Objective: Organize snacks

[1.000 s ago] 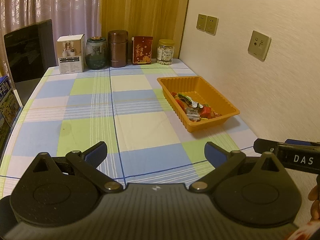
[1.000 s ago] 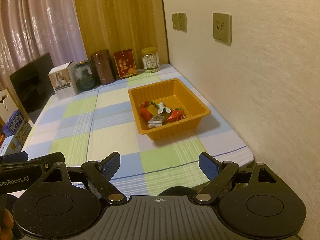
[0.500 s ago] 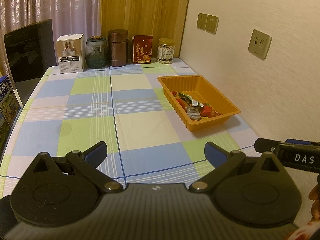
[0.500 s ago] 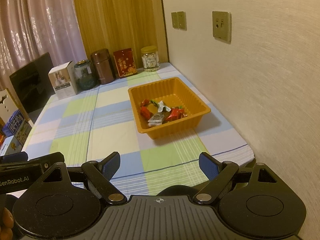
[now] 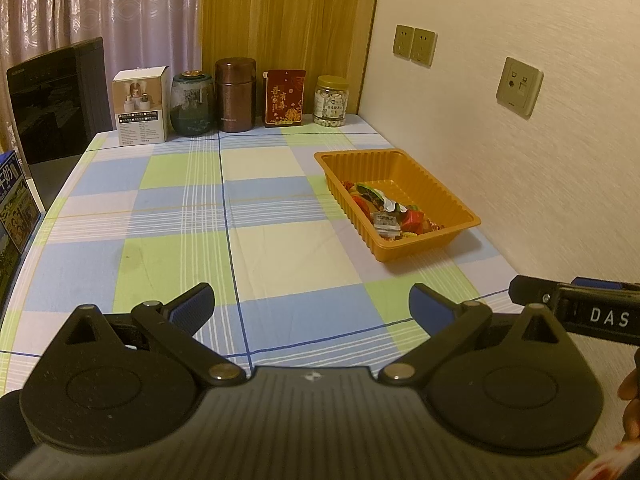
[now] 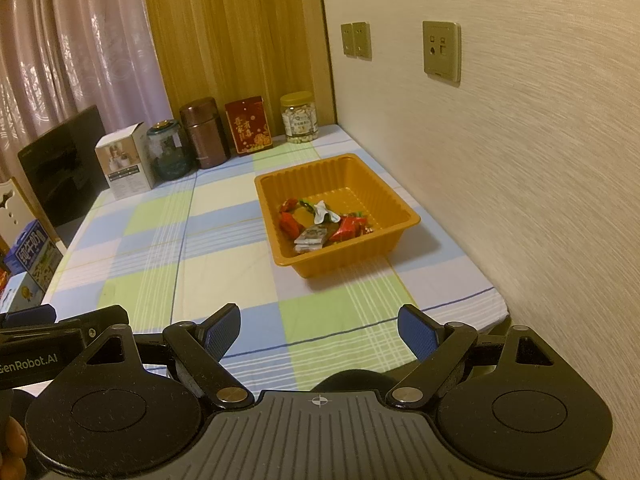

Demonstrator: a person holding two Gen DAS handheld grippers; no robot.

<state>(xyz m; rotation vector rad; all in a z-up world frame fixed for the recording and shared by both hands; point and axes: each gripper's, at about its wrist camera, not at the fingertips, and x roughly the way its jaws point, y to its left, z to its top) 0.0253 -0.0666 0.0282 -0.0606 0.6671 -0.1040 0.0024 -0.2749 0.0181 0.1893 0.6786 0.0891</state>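
Snacks (image 6: 320, 226) all sit in tray (image 6: 400, 236), table otherwise clear; both grippers (image 5: 311, 307) (image 6: 319, 334) open, empty, hovering near the table edge: looks done, next just retreat.

Wrapped snacks (image 6: 320, 226), mostly red, lie heaped in the near end of an orange ribbed tray (image 6: 384, 196).

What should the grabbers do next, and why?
Probably pull both back and stop: the snacks already lie in the orange tray, none shows loose on the tablecloth, and the left gripper and right gripper are open and empty.
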